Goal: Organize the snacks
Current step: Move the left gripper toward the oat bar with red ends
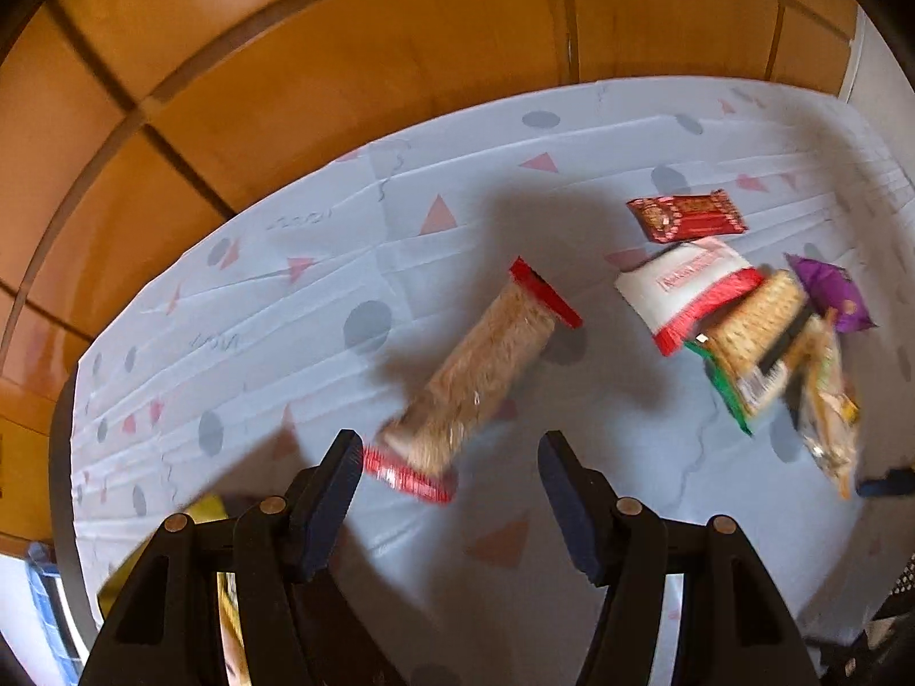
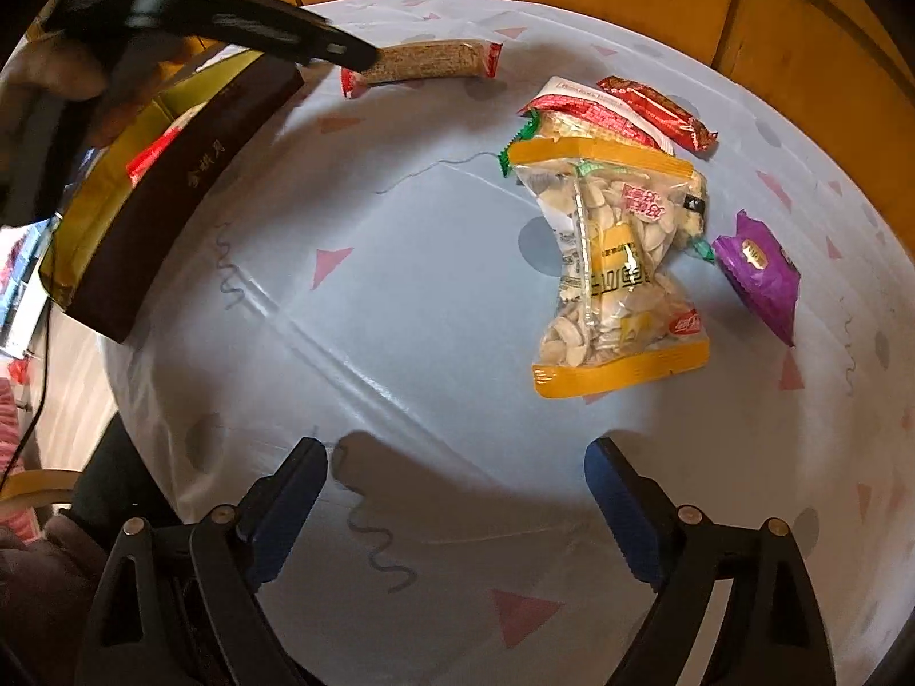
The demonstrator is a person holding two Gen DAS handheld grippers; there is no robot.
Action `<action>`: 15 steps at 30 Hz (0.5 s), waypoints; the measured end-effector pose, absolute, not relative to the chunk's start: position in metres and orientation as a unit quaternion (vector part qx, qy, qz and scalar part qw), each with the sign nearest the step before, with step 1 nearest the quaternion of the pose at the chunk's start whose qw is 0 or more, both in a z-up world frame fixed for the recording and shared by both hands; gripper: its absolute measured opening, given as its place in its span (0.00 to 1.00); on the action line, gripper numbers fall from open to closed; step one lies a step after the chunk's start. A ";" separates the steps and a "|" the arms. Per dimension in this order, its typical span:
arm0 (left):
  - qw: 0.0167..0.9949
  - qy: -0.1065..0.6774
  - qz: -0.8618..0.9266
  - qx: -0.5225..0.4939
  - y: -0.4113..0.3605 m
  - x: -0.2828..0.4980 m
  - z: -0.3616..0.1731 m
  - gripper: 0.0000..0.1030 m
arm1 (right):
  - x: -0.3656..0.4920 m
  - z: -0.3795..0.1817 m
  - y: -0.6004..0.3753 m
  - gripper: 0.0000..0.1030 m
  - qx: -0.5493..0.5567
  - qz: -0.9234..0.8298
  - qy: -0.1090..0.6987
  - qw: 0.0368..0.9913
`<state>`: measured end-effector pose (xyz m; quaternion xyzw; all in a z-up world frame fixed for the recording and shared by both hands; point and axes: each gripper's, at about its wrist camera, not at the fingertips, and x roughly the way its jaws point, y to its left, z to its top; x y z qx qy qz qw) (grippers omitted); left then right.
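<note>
My left gripper [image 1: 452, 457] is open and empty, hovering just above the near end of a long cereal bar with red ends [image 1: 477, 377]; this bar also shows in the right wrist view [image 2: 426, 62]. Right of it lies a pile: a red bar [image 1: 686, 215], a white-and-red pack [image 1: 689, 288], a green-edged cracker pack [image 1: 749, 337], a yellow-banded bag of seeds [image 2: 615, 268] and a purple packet [image 2: 758, 271]. My right gripper [image 2: 457, 483] is open and empty above bare cloth, short of the seed bag. The left gripper's body [image 2: 229, 17] shows at top left.
A dark brown box with gold lining [image 2: 148, 194] stands at the table's left edge with a snack inside. The round table wears a pale cloth [image 2: 400, 314] with triangles and dots. Wooden floor [image 1: 286, 57] lies beyond the table.
</note>
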<state>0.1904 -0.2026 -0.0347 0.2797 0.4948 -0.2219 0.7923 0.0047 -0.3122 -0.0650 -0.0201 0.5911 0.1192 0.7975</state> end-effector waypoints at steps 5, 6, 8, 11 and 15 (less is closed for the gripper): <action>0.781 0.490 -0.221 0.318 -0.220 0.202 -0.048 0.63 | 0.005 -0.059 -0.306 0.89 -0.018 0.130 0.587 0.799; 0.778 0.490 -0.222 0.325 -0.223 0.203 -0.052 0.63 | 0.006 -0.057 -0.305 0.89 -0.017 0.133 0.584 0.801; 0.771 0.499 -0.224 0.326 -0.227 0.208 -0.060 0.63 | 0.007 -0.051 -0.304 0.89 -0.012 0.136 0.579 0.803; 0.774 0.511 -0.232 0.294 -0.226 0.214 -0.060 0.54 | 0.008 -0.048 -0.307 0.89 -0.002 0.139 0.574 0.807; 0.774 0.521 -0.242 0.266 -0.224 0.208 -0.058 0.30 | 0.005 -0.035 -0.314 0.89 0.016 0.142 0.552 0.821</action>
